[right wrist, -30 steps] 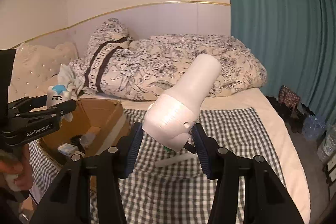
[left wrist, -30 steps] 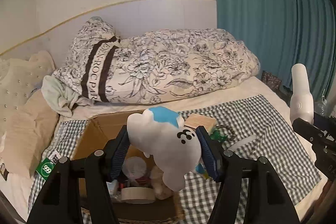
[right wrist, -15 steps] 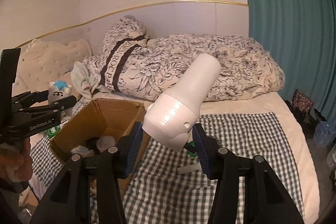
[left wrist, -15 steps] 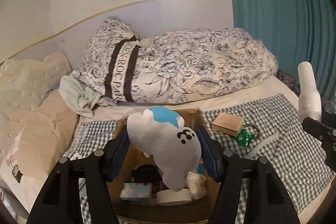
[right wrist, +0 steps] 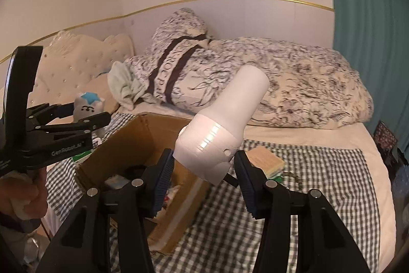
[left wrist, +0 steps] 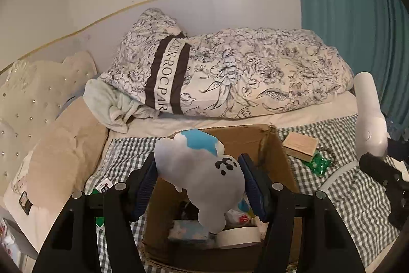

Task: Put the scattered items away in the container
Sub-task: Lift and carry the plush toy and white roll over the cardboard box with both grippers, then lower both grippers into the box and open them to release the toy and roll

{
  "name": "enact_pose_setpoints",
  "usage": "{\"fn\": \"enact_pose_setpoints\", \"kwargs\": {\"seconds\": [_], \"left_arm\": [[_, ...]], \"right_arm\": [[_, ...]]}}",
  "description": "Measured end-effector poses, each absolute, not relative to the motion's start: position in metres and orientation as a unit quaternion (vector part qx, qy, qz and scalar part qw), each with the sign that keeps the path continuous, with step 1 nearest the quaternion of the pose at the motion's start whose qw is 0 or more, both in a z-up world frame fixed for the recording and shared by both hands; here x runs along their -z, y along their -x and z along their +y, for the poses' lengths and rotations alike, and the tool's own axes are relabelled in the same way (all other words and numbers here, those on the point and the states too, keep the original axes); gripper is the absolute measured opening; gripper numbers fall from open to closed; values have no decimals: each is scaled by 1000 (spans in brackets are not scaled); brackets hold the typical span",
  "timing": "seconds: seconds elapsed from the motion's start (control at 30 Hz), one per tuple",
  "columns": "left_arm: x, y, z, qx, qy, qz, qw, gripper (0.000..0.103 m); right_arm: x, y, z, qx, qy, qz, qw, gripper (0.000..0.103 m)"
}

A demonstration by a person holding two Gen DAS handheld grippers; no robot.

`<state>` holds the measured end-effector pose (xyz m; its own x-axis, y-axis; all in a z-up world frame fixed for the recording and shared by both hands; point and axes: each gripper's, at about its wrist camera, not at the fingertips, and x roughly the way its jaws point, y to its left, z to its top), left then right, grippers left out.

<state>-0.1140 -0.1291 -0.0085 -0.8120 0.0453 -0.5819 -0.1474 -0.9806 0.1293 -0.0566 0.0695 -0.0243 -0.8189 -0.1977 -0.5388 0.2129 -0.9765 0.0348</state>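
Note:
My left gripper [left wrist: 198, 186] is shut on a white plush toy [left wrist: 202, 175] with a blue patch and holds it above the open cardboard box [left wrist: 276, 152]. The box holds a tape roll [left wrist: 239, 237] and several small items. My right gripper [right wrist: 203, 173] is shut on a white hair dryer [right wrist: 225, 129], held above the box's right side [right wrist: 179, 219]. The dryer also shows at the right of the left wrist view [left wrist: 368, 119]. The plush and left gripper show in the right wrist view [right wrist: 87, 106].
The box stands on a checked cloth [right wrist: 319, 196] on the bed. A wooden block [left wrist: 300, 146], a green packet [left wrist: 319, 164] and a white strip [left wrist: 337, 173] lie right of the box. A floral duvet [left wrist: 242, 73] is behind. A teal curtain [left wrist: 358, 4] hangs right.
Both grippers have shifted left with their loads. The left gripper with the plush now hangs over the middle of the box, and the right gripper with the dryer has come over its right side.

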Motion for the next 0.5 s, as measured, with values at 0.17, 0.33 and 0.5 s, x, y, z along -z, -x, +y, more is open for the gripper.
{"fn": "enact_pose_setpoints", "kwargs": {"seconds": [0.17, 0.33, 0.5], "left_arm": [[14, 119, -141, -946, 312, 80, 44, 65], [26, 128, -149, -941, 327, 80, 38, 65], [42, 141, -152, -932, 352, 83, 36, 65]], "right_arm": [[34, 68, 48, 947, -293, 24, 129, 49], [44, 76, 31, 940, -306, 32, 148, 49], [55, 82, 21, 933, -320, 39, 160, 49]]}}
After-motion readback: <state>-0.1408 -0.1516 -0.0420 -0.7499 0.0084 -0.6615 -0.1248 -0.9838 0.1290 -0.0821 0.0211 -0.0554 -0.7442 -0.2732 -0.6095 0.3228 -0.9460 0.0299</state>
